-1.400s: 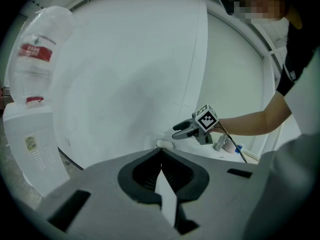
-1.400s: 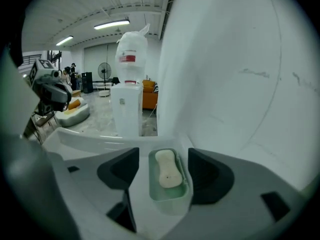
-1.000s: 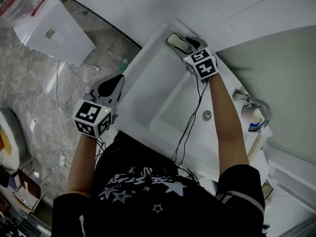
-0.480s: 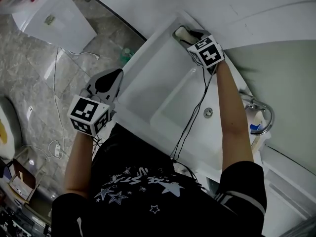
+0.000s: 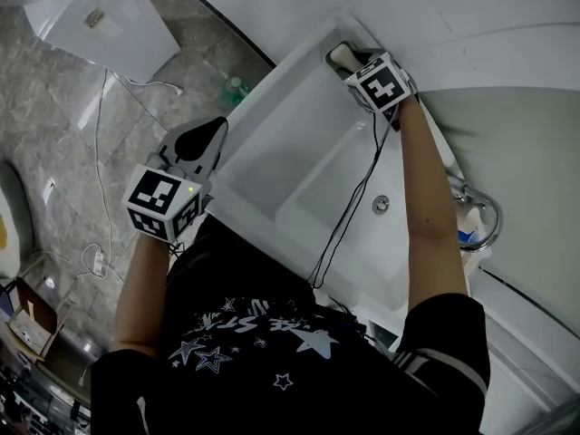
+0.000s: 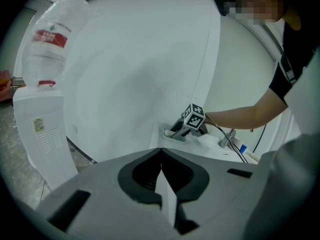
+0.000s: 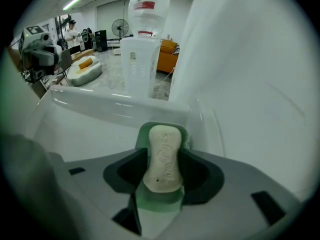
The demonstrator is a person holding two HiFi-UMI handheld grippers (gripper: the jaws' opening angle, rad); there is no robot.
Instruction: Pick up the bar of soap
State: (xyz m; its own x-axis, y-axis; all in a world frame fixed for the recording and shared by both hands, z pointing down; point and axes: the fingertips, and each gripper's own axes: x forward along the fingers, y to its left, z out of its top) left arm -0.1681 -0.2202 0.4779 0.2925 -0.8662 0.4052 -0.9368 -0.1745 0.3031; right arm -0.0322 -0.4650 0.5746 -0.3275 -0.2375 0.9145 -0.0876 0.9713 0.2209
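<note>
The pale bar of soap [image 7: 162, 156] lies in a green dish [image 7: 159, 204] at the far corner of the white sink [image 5: 272, 152]. My right gripper [image 7: 162, 166] is closing around it, and the dark pads stand against both long sides of the bar. In the head view the soap [image 5: 339, 54] shows just beyond the right gripper [image 5: 352, 62] and its marker cube. My left gripper [image 5: 201, 145] hangs over the sink's left edge with its jaws together and nothing in them; it looks the same in its own view [image 6: 161, 184].
A chrome faucet [image 5: 478, 208] and a drain [image 5: 381, 204] sit on the sink's right side. A white water dispenser [image 5: 100, 16] stands on the tiled floor to the left. A cable [image 5: 349, 216] runs from the right gripper across the basin. A white wall rises behind the sink.
The right gripper has pushed further into the sink's far corner, over the soap dish. The left gripper has drifted slightly along the sink's left edge.
</note>
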